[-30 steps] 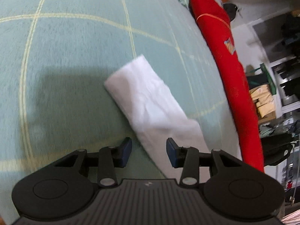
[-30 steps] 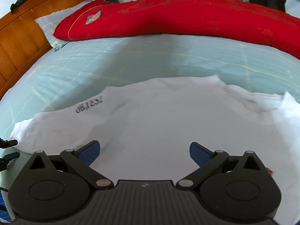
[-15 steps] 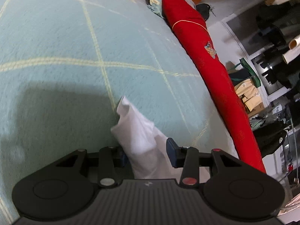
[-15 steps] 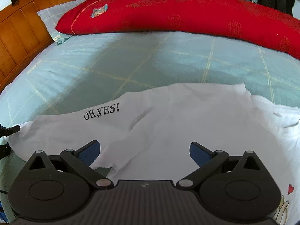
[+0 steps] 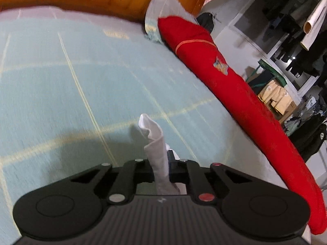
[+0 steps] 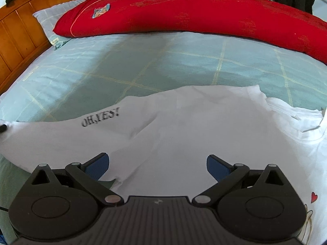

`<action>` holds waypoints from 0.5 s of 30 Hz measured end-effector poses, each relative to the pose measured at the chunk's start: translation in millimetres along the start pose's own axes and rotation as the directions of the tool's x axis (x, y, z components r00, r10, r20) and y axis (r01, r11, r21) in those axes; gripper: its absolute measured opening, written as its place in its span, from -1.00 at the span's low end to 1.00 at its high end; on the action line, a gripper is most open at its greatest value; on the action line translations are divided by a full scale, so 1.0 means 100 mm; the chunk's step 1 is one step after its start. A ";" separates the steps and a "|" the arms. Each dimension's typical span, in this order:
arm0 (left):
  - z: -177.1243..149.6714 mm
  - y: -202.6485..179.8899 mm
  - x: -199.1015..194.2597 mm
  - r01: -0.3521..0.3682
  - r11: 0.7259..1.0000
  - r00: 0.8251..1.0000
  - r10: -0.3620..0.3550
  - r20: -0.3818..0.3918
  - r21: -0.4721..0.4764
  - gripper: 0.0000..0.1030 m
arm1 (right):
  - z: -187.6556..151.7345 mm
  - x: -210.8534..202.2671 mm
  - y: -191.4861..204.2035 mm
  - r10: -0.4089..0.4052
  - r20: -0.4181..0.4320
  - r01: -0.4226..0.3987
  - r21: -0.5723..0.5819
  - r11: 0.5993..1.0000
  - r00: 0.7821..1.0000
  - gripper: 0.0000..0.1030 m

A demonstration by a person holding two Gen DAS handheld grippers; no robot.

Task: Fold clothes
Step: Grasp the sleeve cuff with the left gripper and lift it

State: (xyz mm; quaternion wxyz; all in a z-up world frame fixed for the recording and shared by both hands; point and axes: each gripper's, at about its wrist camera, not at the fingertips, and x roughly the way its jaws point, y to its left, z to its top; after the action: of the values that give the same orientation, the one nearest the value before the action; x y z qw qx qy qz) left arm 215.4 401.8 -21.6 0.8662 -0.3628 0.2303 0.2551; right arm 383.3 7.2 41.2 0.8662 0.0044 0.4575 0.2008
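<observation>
A white T-shirt (image 6: 184,126) printed "OH,YES!" lies spread on the pale green bed sheet (image 6: 143,65). My left gripper (image 5: 161,167) is shut on a bunched white end of the shirt (image 5: 155,140), which sticks up between the jaws above the sheet (image 5: 61,81). My right gripper (image 6: 157,163) is open wide and empty, just above the shirt's near part. A dark tip of the left gripper (image 6: 3,127) shows at the shirt's left end in the right wrist view.
A long red bolster (image 6: 184,14) lies across the far side of the bed, also seen in the left wrist view (image 5: 235,94). A pillow (image 6: 53,18) and wooden headboard (image 6: 18,32) stand at the left. Boxes and hanging clothes (image 5: 286,81) stand beyond the bed.
My left gripper closed on the white shirt end and lifted it, tilting toward the headboard. My right gripper stayed open and rose slightly; the shirt's printed text came into fuller view.
</observation>
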 end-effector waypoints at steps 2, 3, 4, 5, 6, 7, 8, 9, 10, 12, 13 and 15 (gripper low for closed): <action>0.04 0.05 -0.02 -0.014 1.000 1.000 0.014 0.005 -0.001 -0.84 | 0.00 -0.01 -0.01 -0.002 0.003 0.002 0.005 1.000 1.000 1.00; 0.05 0.07 -0.04 -0.022 1.000 1.000 0.022 0.008 -0.001 -0.84 | 0.00 -0.01 -0.02 -0.003 0.006 0.003 0.005 1.000 1.000 1.00; 0.06 0.09 -0.03 -0.029 1.000 1.000 0.029 0.007 0.005 -0.84 | 0.00 -0.02 -0.02 -0.004 0.007 0.004 0.005 1.000 1.000 1.00; 0.06 0.09 -0.01 -0.033 0.999 0.999 0.033 0.005 0.019 -0.84 | 0.00 -0.02 -0.02 -0.005 0.007 0.005 0.004 1.000 1.000 1.00; 0.06 0.09 0.01 -0.037 0.999 0.999 0.037 0.002 0.032 -0.83 | 0.00 -0.01 -0.03 -0.006 0.007 0.006 0.003 1.000 1.000 1.00; 0.07 0.09 0.03 -0.032 0.999 0.999 0.032 -0.005 0.034 -0.83 | -0.02 -0.01 -0.03 -0.008 0.004 0.008 0.000 1.000 1.000 1.00; 0.07 0.09 0.05 -0.028 0.999 1.000 0.028 -0.011 0.035 -0.83 | -0.03 -0.01 -0.03 -0.010 0.002 0.010 -0.004 1.000 1.000 1.00; 0.07 0.11 0.05 -0.046 0.998 0.999 0.047 -0.017 0.036 -0.71 | -0.04 -0.01 -0.03 -0.012 -0.001 0.012 -0.007 1.000 1.000 1.00; 0.07 0.13 0.05 -0.064 0.997 0.998 0.065 -0.023 0.037 -0.70 | -0.05 -0.01 -0.02 -0.013 -0.003 0.013 -0.011 1.000 1.000 1.00; 0.10 0.19 0.01 -0.109 0.993 0.994 0.110 -0.020 0.034 -0.64 | -0.08 -0.01 -0.03 -0.013 -0.009 0.012 -0.018 1.000 1.000 1.00; 0.12 0.22 -0.03 -0.137 0.990 0.990 0.137 -0.012 0.030 -0.62 | -0.09 -0.01 -0.03 -0.011 -0.014 0.010 -0.021 1.000 1.000 1.00; 0.19 0.27 -0.11 -0.183 0.983 0.983 0.183 0.004 0.012 -0.58 | -0.11 -0.03 -0.03 -0.011 -0.016 0.010 -0.027 1.000 1.000 1.00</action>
State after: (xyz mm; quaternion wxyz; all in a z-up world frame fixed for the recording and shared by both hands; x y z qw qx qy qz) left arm 194.2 429.0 -17.2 0.8416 -0.3345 0.2632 0.3325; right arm 373.9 1.5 36.0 0.8635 -0.0115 0.4617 0.2024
